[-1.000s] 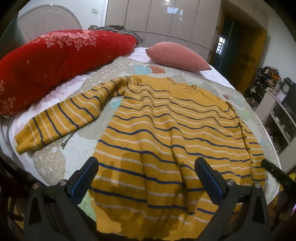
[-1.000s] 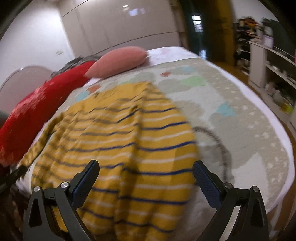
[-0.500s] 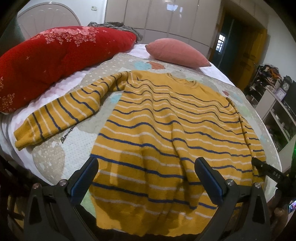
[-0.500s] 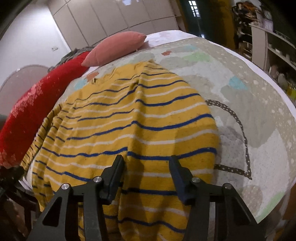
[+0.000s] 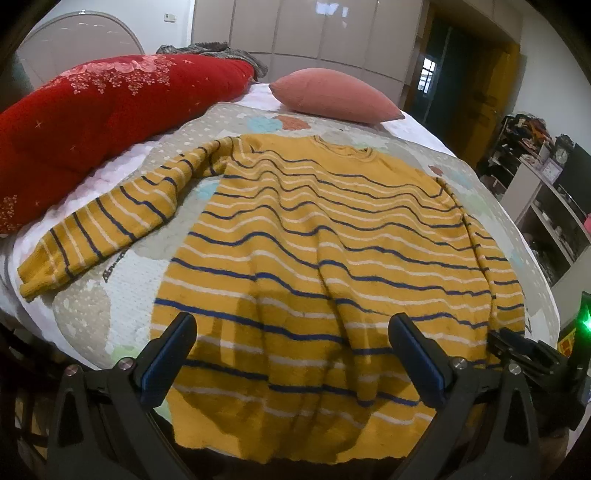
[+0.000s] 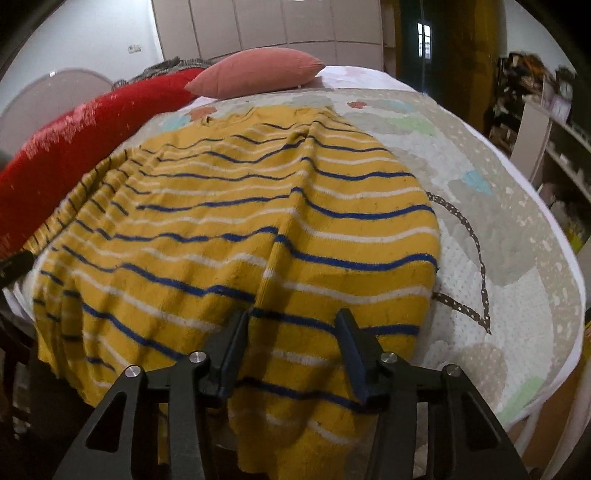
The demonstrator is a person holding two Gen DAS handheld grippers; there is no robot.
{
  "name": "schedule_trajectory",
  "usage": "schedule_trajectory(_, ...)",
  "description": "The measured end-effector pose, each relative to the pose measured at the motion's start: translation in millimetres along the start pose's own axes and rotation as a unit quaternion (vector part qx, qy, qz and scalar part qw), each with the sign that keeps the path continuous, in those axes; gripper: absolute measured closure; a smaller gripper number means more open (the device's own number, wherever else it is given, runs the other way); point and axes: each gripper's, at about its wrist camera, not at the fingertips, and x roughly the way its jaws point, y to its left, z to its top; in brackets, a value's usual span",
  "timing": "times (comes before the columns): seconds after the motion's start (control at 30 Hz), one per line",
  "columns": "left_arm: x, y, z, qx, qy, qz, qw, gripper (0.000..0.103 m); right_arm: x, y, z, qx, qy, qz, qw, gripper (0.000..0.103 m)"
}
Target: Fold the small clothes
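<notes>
Yellow sweater w/ blue and white stripes is lying flat, front up, on a patterned quilt covering the bed, neck toward the far end, hem hanging over the near edge. One sleeve is stretching out to the side in the left wrist view, cuff resting near the bed edge; the other sleeve is lying folded along the body's side.

Left gripper is hovering over the hem area w/ jaws standing wide, nothing between them, pads not touching the knit. Right gripper is sitting low over the sweater's hem corner next to the folded sleeve; its jaws have just been closing and are now narrow, w/ a ridge of knit running up between them. Can't tell from the pics whether the pads are actually pressing the fabric. In the left wrist view the right gripper is showing as a dark shape at the sweater's near corner.

Behind the sweater: a long red cushion w/ pale flower print along one bed side, a pink pillow at the head, a grey knit bundle behind the cushion. Open shelf unit beside the bed is holding small items, too blurred to name; a clock is standing on top of it. Pale wardrobe doors are lining the back wall.
</notes>
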Motion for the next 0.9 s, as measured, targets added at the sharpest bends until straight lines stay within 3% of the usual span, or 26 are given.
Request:
schedule_trajectory(0.13,-2,-2,-1,0.005,-0.003,0.003,1.0,0.0,-2,6,2,-0.018,-0.008,0.013,1.0,0.093)
schedule_trajectory(0.23,-5,2,0,0.001,-0.006,0.008,1.0,0.0,-14,-17,12,0.014,-0.021,0.036,0.999,0.097)
schedule_trajectory(0.3,-6,5,1,-0.004,-0.007,0.011,0.9999,0.0,-23,-39,24,0.036,-0.035,0.014,0.999,0.098)
schedule_trajectory(0.4,-5,11,3,-0.012,-0.009,0.018,0.9997,0.0,-34,-88,46,0.068,-0.054,-0.082,0.993,0.099)
schedule_trajectory(0.47,-5,16,4,-0.018,-0.01,0.023,0.9995,0.0,-34,-124,62,0.086,-0.065,-0.177,0.978,0.099)
schedule_trajectory(0.53,-5,20,4,-0.025,-0.009,0.025,0.9994,0.0,-24,-160,74,0.105,-0.043,-0.266,0.957,0.096)
schedule_trajectory(0.57,-6,22,3,-0.027,-0.009,0.027,0.9992,0.0,-24,-170,75,0.123,-0.036,-0.263,0.956,0.096)
schedule_trajectory(0.63,-6,25,3,-0.025,-0.011,0.034,0.999,0.0,-34,-180,71,0.165,-0.052,-0.204,0.964,0.094)
schedule_trajectory(0.73,1,31,2,-0.026,-0.003,0.043,0.9987,0.0,-38,-162,60,0.165,-0.054,-0.142,0.975,0.067)
schedule_trajectory(0.9,10,52,3,-0.052,0.004,0.053,0.9973,0.0,-36,-115,40,0.145,-0.043,-0.02,0.988,0.063)
